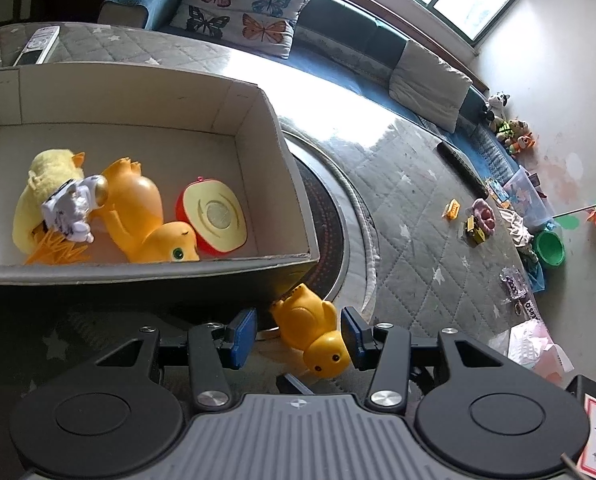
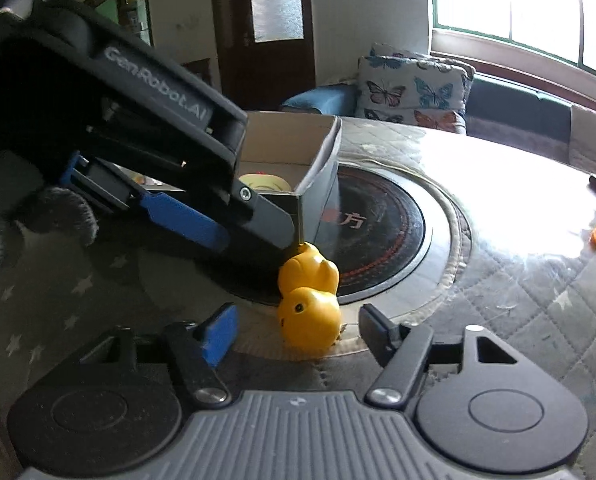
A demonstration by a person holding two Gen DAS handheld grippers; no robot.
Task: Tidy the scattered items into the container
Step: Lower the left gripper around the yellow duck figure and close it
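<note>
The left gripper (image 1: 298, 334) stands wide open with nothing clamped: its blue pads (image 1: 245, 334) flank a small yellow duck toy (image 1: 312, 332) that lies tipped over on the table, head toward the camera, a gap showing on the left side and the right pad close to or just touching its head. The right gripper (image 2: 295, 328) is likewise spread open and empty, low over the table, with the same duck (image 2: 308, 300) lying between its fingers, apart from both. In the right wrist view the left gripper (image 2: 217, 232) comes down from the upper left onto the duck's body.

Just beyond the duck stands the open cardboard box (image 1: 293, 168), its near corner beside the toy. Inside already lie a yellow plush (image 1: 41, 184), a small white figure (image 1: 73, 206), a large orange duck-like toy (image 1: 141, 216) and a red-and-cream apple half (image 1: 213, 216).

So the tidying looks partly done: four things lie in the box, the small duck outside it. Farther off on the quilted table cover (image 1: 410, 248) a small orange piece (image 1: 452, 210) and a few other small toys (image 1: 478, 224) lie well apart from the box, seemingly left to collect.
</note>
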